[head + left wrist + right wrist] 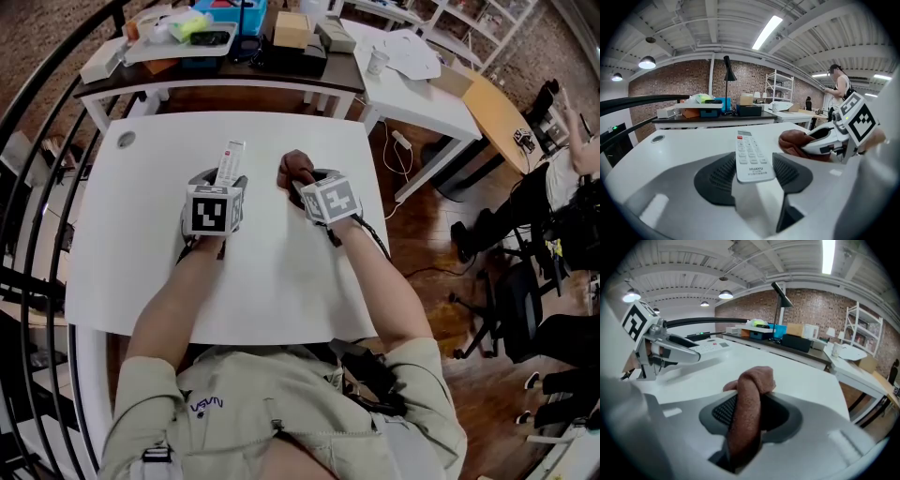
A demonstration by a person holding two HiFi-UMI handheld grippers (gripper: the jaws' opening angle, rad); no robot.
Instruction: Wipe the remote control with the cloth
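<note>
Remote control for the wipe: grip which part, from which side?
Its bare bottom end, pads across the narrow width, coming in lengthwise from the near end, as the left gripper holds the remote control now. It is long and slim, so this likely leaves the button face free for the cloth.

A white table (141,272) stands on wooden floor (422,239) before a brick wall (675,89).
</note>
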